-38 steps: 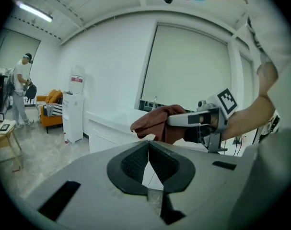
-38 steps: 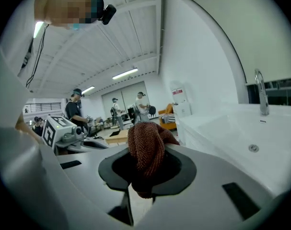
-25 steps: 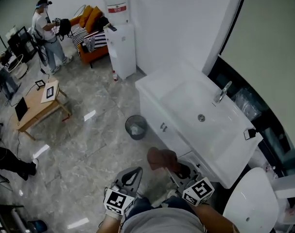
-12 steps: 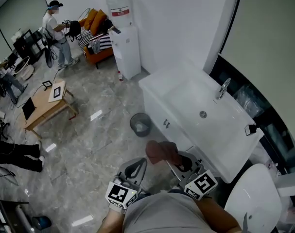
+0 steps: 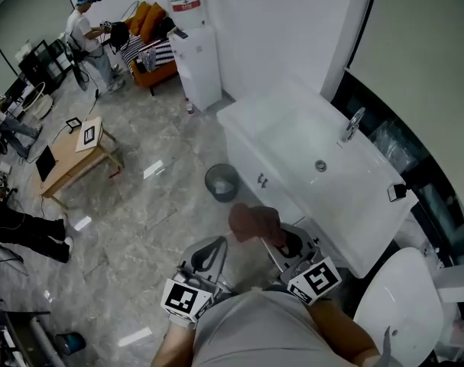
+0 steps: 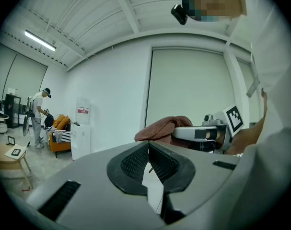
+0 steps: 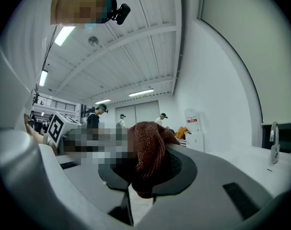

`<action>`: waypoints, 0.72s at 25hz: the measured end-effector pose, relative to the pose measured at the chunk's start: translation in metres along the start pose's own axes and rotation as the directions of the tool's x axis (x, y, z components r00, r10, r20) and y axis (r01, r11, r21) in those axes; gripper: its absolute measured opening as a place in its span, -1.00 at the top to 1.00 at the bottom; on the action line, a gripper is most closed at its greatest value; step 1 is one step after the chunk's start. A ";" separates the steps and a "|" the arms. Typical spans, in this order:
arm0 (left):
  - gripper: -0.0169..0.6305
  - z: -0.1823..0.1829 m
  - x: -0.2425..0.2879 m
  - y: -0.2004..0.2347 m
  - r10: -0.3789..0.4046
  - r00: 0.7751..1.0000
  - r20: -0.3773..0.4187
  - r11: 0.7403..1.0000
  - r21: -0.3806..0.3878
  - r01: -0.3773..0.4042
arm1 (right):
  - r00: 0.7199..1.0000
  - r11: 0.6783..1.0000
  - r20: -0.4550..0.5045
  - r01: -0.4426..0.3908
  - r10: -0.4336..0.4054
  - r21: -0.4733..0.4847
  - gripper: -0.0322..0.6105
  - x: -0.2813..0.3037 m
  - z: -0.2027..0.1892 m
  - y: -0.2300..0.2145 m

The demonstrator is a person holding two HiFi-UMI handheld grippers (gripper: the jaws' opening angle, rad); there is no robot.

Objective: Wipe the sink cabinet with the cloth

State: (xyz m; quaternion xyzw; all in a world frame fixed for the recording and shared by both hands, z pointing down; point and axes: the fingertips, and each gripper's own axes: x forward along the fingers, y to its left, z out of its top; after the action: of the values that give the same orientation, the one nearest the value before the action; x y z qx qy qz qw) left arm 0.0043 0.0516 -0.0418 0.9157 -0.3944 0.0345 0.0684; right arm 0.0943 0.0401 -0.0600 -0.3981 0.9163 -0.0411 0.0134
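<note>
The cloth point(image 5: 251, 222), a brown towelling rag, is being gripped between the clamped jaws of the right gripper point(image 5: 273, 239) at the lower centre of the frame. It is being held near the sink cabinet point(image 5: 245, 159), seemingly short of its white front, though contact cannot be ruled out from above. The left gripper point(image 5: 214, 249) is being carried just beside it, lower left of centre, with its jaws pressed together on nothing. By this showing, the wiping is judged as not yet begun: the cloth is only being brought to the work, and the front and top are all being left to do. The cabinet is smooth, glossy white, with a faucet point(image 5: 352, 134) at the right of the frame. Round it a grey marbled floor point(image 5: 140, 228) is being shown, with a waste bin point(image 5: 221, 182) near the cabinet front, a water dispenser point(image 5: 193, 52) at top centre, a wooden table point(image 5: 75, 155) at the left and a person point(image 5: 90, 33) at the upper left.
</note>
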 end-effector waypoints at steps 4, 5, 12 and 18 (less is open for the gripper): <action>0.91 0.001 0.003 -0.002 -0.008 1.000 0.000 1.000 -0.011 0.008 | 1.000 1.000 0.006 0.008 -0.008 -0.001 0.66 -0.002 0.001 -0.003; 0.91 0.001 0.004 -0.003 -0.009 1.000 -0.002 1.000 -0.007 0.009 | 1.000 1.000 0.006 0.008 -0.008 -0.001 0.66 -0.002 0.001 -0.003; 0.91 0.003 0.012 -0.013 -0.024 1.000 -0.014 1.000 -0.001 0.024 | 1.000 1.000 0.016 0.021 -0.020 -0.018 0.66 -0.013 0.005 -0.012; 0.91 0.004 0.016 -0.020 -0.023 1.000 -0.016 1.000 0.005 0.023 | 0.999 1.000 0.020 0.026 -0.025 -0.012 0.66 -0.022 0.005 -0.016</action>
State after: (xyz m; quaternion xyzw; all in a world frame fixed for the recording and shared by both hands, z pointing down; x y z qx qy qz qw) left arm 0.0297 0.0535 -0.0462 0.9200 -0.3835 0.0419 0.0693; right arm 0.1216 0.0449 -0.0634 -0.4102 0.9112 -0.0317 0.0197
